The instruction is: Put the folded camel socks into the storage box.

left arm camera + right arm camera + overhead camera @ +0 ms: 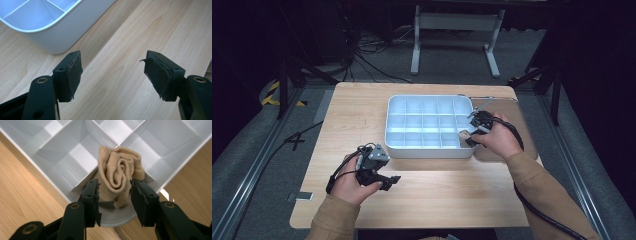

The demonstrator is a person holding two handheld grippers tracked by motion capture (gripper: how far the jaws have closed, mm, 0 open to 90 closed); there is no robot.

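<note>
Right tongs [113, 195] apart around rolled beige sock [120, 173] in white tray [397, 145] corner compartment, left tongs [112, 75] apart over table [120, 37]

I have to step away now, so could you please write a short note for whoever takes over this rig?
Right tongs: open, over the near right corner of the tray. The rolled beige sock sits in that corner compartment, between the jaws but with a gap at each pad, so it looks released.
Left tongs: open, holding nothing, over bare table near the tray's front left corner.
Done: the sock is in the tray.
Left: lift the right tongs clear. The sock bulges above the dividers, so perhaps press it down. The other compartments visible from above look empty.
</note>
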